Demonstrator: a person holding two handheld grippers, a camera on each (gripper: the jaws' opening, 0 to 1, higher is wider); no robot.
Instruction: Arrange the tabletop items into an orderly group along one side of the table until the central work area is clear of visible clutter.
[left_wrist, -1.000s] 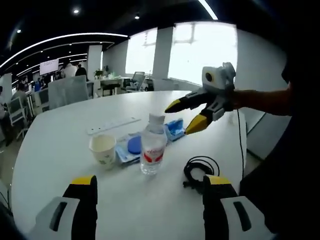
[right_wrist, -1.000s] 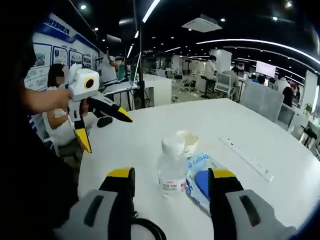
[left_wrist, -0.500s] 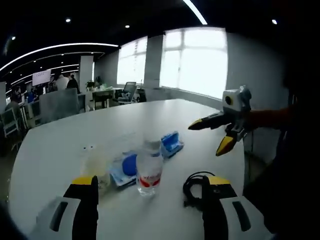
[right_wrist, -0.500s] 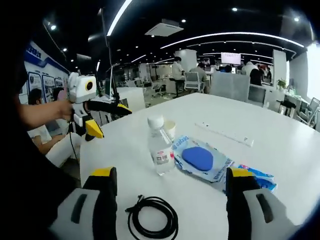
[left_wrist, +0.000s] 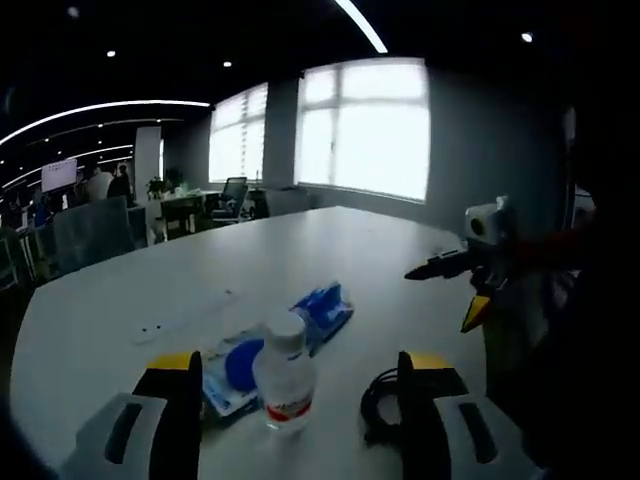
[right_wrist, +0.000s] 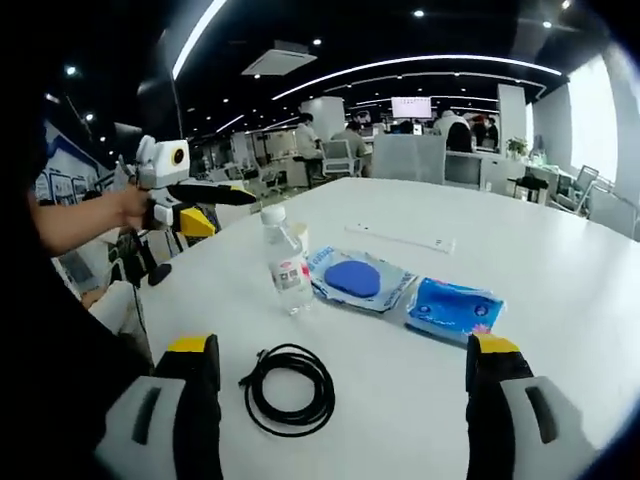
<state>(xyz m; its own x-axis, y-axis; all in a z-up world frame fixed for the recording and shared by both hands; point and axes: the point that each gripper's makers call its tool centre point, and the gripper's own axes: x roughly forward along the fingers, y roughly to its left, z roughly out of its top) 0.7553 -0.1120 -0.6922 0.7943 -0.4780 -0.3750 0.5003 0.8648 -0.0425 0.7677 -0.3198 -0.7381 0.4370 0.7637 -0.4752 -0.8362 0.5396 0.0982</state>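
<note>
A clear water bottle (left_wrist: 285, 385) (right_wrist: 287, 265) with a white cap and red label stands upright on the white table (left_wrist: 300, 250) (right_wrist: 560, 270). Beside it lie a clear pouch holding a blue round pad (left_wrist: 235, 365) (right_wrist: 358, 280), a blue tissue packet (left_wrist: 320, 305) (right_wrist: 450, 303) and a coiled black cable (left_wrist: 385, 410) (right_wrist: 290, 387). My left gripper (left_wrist: 297, 362) (right_wrist: 230, 210) is open, short of the bottle, with nothing in it. My right gripper (right_wrist: 342, 348) (left_wrist: 440, 298) is open wide over the cable's side of the table, holding nothing.
A white power strip (left_wrist: 185, 315) (right_wrist: 400, 237) lies flat beyond the group. A person's arm (right_wrist: 85, 215) holds the left gripper at the table's edge. Office desks, chairs and people stand far behind, and bright windows (left_wrist: 365, 130) line one wall.
Both views have drawn back and turned. The right gripper's jaws have spread wider, and it now sits farther from the bottle, near the table's edge. The table items have not moved.
</note>
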